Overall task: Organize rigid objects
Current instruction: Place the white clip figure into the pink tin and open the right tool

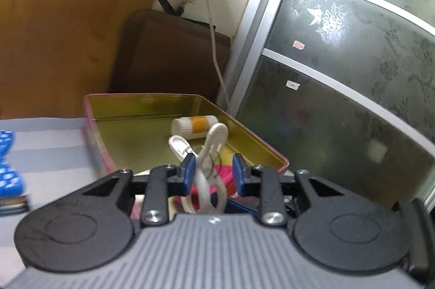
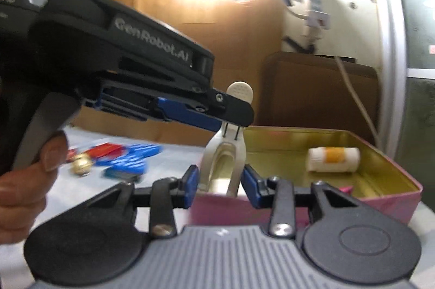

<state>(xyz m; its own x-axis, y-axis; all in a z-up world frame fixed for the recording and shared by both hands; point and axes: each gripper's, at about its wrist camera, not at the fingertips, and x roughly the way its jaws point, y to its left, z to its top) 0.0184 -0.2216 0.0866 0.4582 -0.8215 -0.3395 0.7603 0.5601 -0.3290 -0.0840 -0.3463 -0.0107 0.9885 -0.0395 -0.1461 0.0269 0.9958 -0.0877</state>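
Observation:
A white plastic clip [image 1: 217, 134] stands upright between the blue pads of my left gripper [image 1: 213, 164], which is shut on it just above the pink tin [image 1: 152, 96] with the gold inside. In the right wrist view the left gripper [image 2: 239, 120] comes in from the left and clamps the clip [image 2: 236, 153] near its rounded top. My right gripper [image 2: 220, 180] is shut on the clip's two lower legs. A white bottle with an orange label [image 1: 194, 127] lies on its side inside the tin [image 2: 380, 196], also visible as the bottle [image 2: 333, 159] to the right of the clip.
Blue pieces [image 2: 130, 158], a red piece [image 2: 108, 149] and a small brass ball [image 2: 81, 164] lie on the pale striped cloth to the left. A brown box [image 1: 174, 52] and a hanging white cable [image 1: 214, 44] stand behind the tin. A patterned glass door [image 1: 339, 71] closes off the right. A hand [image 2: 27, 180] grips the left handle.

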